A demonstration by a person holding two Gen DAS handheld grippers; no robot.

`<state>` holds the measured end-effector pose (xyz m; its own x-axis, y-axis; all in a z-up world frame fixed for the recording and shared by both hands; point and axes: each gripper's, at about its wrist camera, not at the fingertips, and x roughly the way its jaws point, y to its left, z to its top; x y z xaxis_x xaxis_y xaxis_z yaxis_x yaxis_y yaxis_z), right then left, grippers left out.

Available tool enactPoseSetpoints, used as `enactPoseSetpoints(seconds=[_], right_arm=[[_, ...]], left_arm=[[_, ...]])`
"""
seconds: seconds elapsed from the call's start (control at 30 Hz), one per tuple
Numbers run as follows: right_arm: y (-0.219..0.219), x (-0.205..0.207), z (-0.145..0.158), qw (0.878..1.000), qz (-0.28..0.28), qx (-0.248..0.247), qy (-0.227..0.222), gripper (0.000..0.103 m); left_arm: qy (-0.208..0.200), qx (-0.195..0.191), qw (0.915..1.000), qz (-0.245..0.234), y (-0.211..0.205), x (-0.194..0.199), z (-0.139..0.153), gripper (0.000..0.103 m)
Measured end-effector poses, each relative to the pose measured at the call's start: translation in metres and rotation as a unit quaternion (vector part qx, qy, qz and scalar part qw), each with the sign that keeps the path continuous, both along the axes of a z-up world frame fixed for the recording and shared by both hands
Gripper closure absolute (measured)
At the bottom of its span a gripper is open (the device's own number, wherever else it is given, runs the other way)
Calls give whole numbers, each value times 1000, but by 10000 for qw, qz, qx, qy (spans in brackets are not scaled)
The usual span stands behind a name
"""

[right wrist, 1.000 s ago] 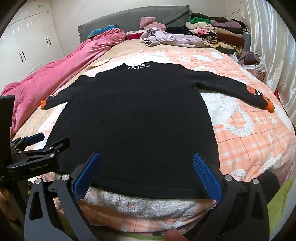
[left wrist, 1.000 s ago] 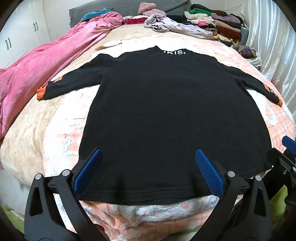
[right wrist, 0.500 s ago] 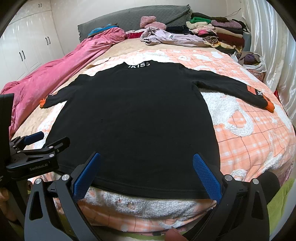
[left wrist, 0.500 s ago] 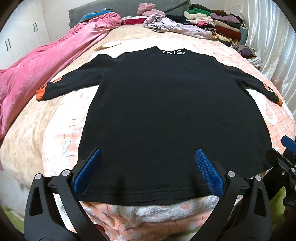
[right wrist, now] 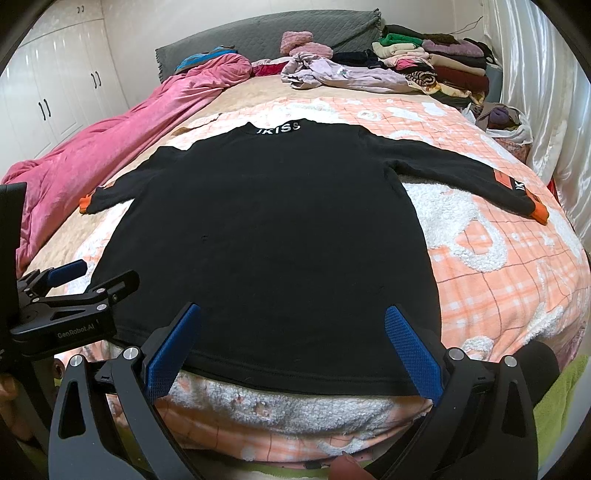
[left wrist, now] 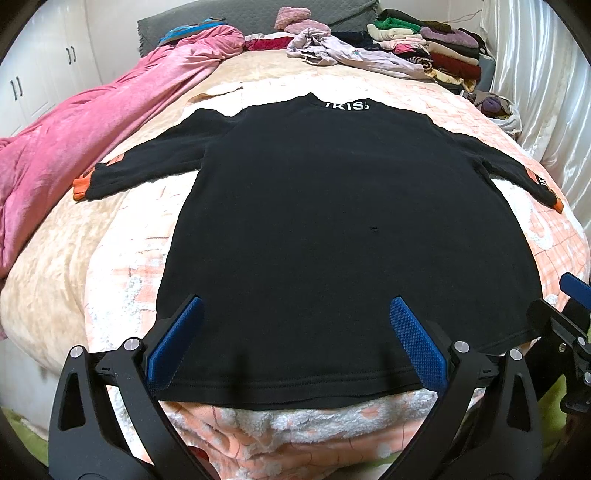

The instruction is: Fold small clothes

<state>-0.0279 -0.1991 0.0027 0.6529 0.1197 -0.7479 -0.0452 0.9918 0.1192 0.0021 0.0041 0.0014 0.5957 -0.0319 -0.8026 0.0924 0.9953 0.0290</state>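
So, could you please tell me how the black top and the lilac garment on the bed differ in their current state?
The black top lies spread flat near the foot of the bed with both sleeves stretched out; the lilac garment sits crumpled in a heap near the headboard. The black top shows white lettering at the collar and orange cuffs; the lilac garment looks mostly plain. Both are unfolded, and neither is gripped.

I am in a home bedroom. A wide bed (right wrist: 517, 280) under a peach checked blanket fills my view, with a grey headboard (right wrist: 266, 35) at its far end. A pink duvet (right wrist: 122, 136) is bunched along one side. Folded clothes (right wrist: 439, 62) are stacked near the headboard. White wardrobe doors (right wrist: 55, 99) stand on one wall, a pale curtain (right wrist: 546, 110) on the other.
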Motion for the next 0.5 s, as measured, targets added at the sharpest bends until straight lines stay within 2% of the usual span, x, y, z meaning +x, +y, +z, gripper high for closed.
enactPoseSetpoints(seconds=[0.5], right_arm=[[0, -1, -3, 10000, -4, -12, 14, 4]], left_arm=[[-1, -4, 10000, 10, 0, 0, 1, 8]])
